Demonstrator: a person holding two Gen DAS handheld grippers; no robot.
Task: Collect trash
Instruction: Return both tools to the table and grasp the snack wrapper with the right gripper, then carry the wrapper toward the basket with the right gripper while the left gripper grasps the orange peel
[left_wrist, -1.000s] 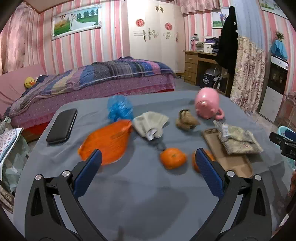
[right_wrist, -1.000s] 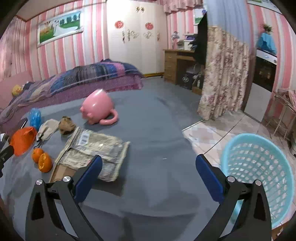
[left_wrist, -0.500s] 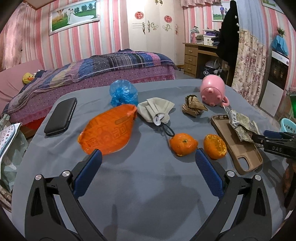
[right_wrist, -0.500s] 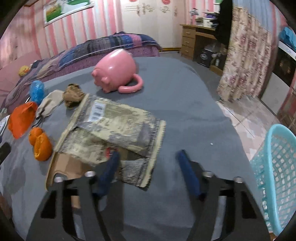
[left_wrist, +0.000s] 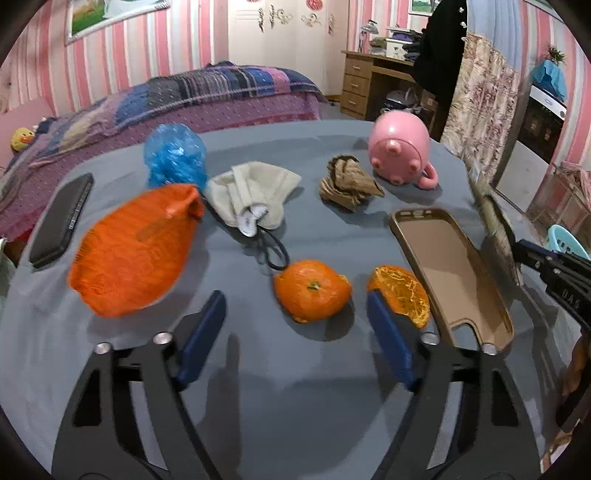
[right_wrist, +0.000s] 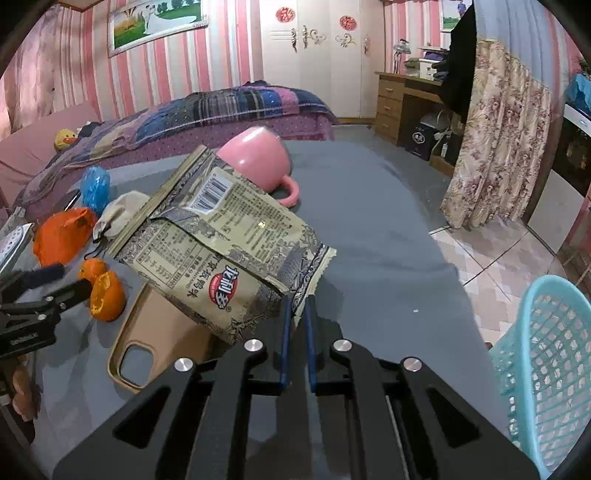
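My right gripper (right_wrist: 297, 306) is shut on the corner of an empty snack bag (right_wrist: 221, 243) and holds it lifted above the grey table (right_wrist: 369, 229); the bag shows edge-on in the left wrist view (left_wrist: 496, 229). My left gripper (left_wrist: 295, 325) is open just above the table, its fingers either side of a whole orange peel (left_wrist: 312, 290); a second peel half (left_wrist: 400, 293) lies by its right finger. An orange plastic bag (left_wrist: 133, 251), a blue plastic bag (left_wrist: 173, 155), a crumpled brown wrapper (left_wrist: 347, 182) and a cream cloth pouch (left_wrist: 255, 192) lie beyond.
A teal mesh basket (right_wrist: 546, 354) stands on the floor right of the table. A tan phone case (left_wrist: 450, 273), a pink pig mug (left_wrist: 400, 147) and a black phone (left_wrist: 61, 218) also lie on the table. A bed stands behind.
My right gripper closed on the snack bag and lifted it off the phone case. My left gripper moved forward and lower toward the orange peels and narrowed its opening.
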